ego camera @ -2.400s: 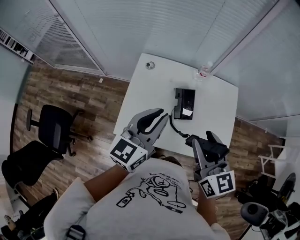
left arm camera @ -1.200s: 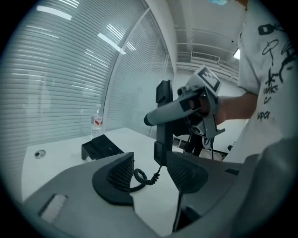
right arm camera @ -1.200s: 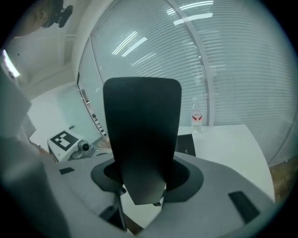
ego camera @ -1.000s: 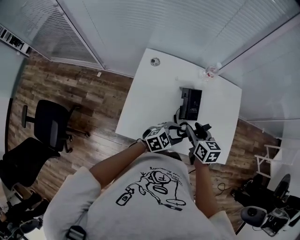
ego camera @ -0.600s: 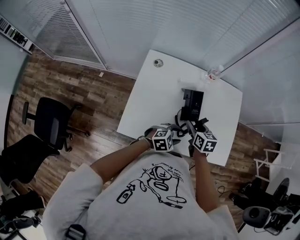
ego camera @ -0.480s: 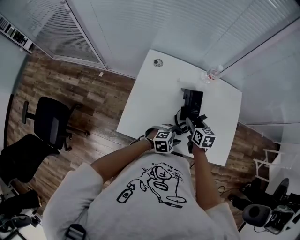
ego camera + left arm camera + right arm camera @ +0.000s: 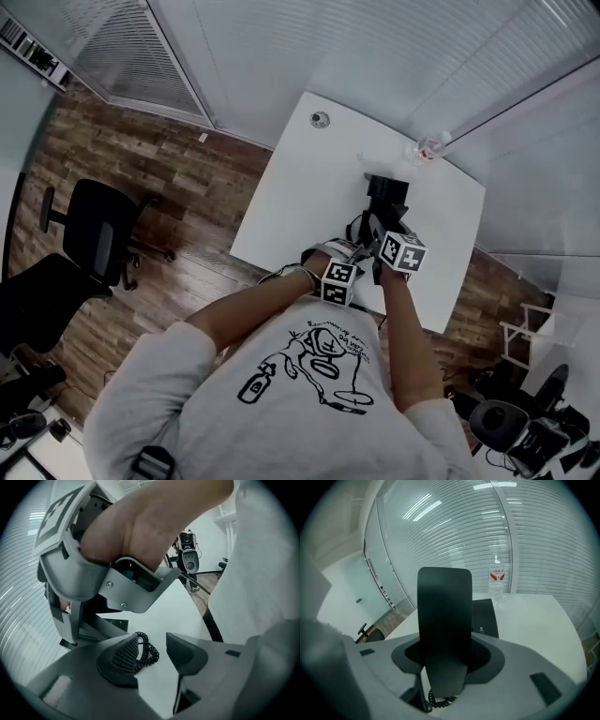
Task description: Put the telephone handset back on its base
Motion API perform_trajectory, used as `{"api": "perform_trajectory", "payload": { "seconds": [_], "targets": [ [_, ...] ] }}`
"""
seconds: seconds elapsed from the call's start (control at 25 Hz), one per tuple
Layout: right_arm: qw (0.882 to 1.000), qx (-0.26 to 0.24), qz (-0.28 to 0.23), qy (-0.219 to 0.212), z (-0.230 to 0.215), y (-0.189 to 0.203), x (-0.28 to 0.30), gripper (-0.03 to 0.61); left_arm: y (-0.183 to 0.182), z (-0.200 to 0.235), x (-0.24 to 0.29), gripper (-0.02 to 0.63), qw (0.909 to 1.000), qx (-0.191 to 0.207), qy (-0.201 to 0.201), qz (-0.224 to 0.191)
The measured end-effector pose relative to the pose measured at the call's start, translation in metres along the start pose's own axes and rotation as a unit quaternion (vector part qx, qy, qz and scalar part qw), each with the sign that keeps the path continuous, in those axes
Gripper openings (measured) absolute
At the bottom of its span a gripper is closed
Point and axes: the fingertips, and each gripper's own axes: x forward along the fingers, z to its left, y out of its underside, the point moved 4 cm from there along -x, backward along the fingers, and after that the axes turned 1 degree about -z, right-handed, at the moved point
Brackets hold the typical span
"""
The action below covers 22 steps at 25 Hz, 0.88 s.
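A bottle (image 7: 497, 581) stands just behind the base (image 7: 484, 616).

Head view steeply down over table (image 7: 291, 187), gripper views close along jaws — both show coiled cord (image 7: 145, 651).

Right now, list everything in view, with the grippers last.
table: one, white, centre
telephone base: one, black, on table
handset: one, black, upright between right gripper's jaws
coiled cord: one, black, trailing on table
bottle: one, clear, red label, table's far edge
office chairs: two, black, on wooden floor at left
right gripper: grey, shut on handset
left gripper: grey, jaws apart, just been closing; cord shows between them, not pressed
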Motion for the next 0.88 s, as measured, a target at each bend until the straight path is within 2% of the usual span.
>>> {"api": "perform_trajectory", "payload": {
  "seconds": [0.36, 0.48, 0.6, 0.72, 0.8, 0.88],
  "targets": [
    [1.000, 0.027, -0.002, 0.003, -0.007, -0.010, 0.016, 0.192, 0.033, -0.019, 0.022, 0.184, 0.9948, -0.035, 0.057, 0.077],
    [0.999, 0.038, -0.005, 0.001, -0.011, -0.013, 0.020, 0.193, 0.038, -0.021, 0.025, 0.184, 0.9933, -0.044, 0.065, 0.085],
    [0.999, 0.047, -0.006, 0.000, -0.012, -0.013, 0.023, 0.192, 0.029, -0.014, 0.018, 0.184, 0.9954, -0.052, 0.045, 0.067],
    [0.999, 0.048, -0.007, -0.003, -0.012, -0.013, 0.027, 0.192, 0.016, 0.007, 0.009, 0.184, 0.9974, -0.063, -0.008, 0.034],
    [0.999, 0.050, -0.006, -0.005, -0.013, -0.012, 0.029, 0.192, 0.020, 0.017, 0.012, 0.184, 0.9959, -0.077, -0.019, 0.043],
    [0.999, 0.052, -0.008, -0.004, -0.014, -0.013, 0.029, 0.192, 0.029, 0.020, 0.019, 0.184, 0.9942, -0.081, -0.014, 0.070]
  ]
}}
